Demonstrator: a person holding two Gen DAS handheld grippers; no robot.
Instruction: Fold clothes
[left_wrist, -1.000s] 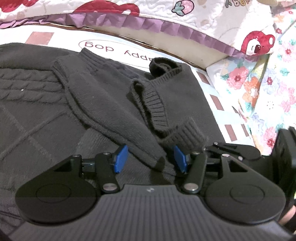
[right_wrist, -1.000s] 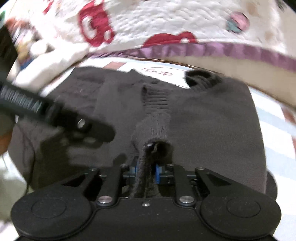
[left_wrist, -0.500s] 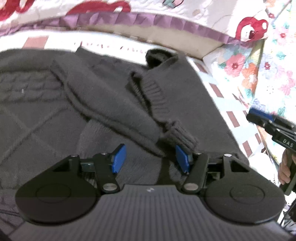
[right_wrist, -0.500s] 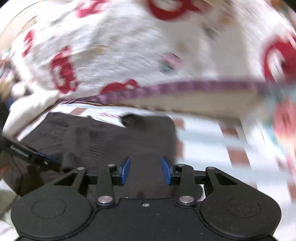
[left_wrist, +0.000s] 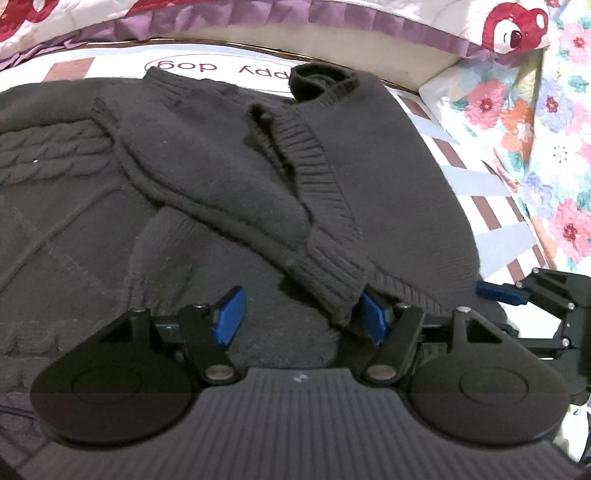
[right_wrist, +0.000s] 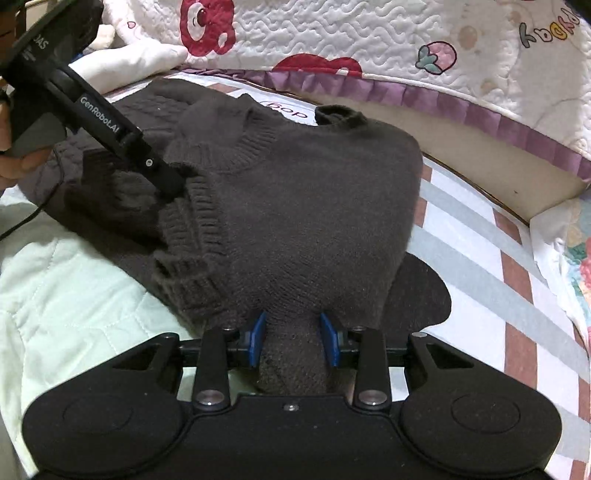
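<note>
Two wrist views over a bed (right_wrist: 480, 229) with a striped sheet, pink, grey and white.

Dark grey knitted sweater (left_wrist: 229, 184) spread flat across the sheet, partly folded: right side turned inward over the body, ribbed neck opening (left_wrist: 321, 79) at the far edge, near printed lettering on the sheet. One sleeve (left_wrist: 236, 206) laid diagonally over the front, ribbed cuff (left_wrist: 328, 280) ending close to the near edge. Cable pattern visible on the left part of the sweater.

Left claw (left_wrist: 299, 314) low over the sweater's near part, blue pads wide apart, released, nothing between them. Right-hand pad (left_wrist: 371, 314) just beside the cuff; touching or not, cannot tell.

Right claw (right_wrist: 293, 341) at the sweater's near right edge, blue pads set on either side of a bunched ridge of knit, grasping the sweater. In the left view, same claw seen at the far right edge, beside the sweater's corner.

Left tool also seen in the right view, upper left, held in a hand (right_wrist: 14, 162), tip down on the sweater.

Quilted blanket (right_wrist: 369, 33) with red bears, strawberries and a purple frill along the far side. Flowered cloth (left_wrist: 546, 122) to the right. Pale green quilted cover (right_wrist: 74, 280) under the sweater's left edge.
</note>
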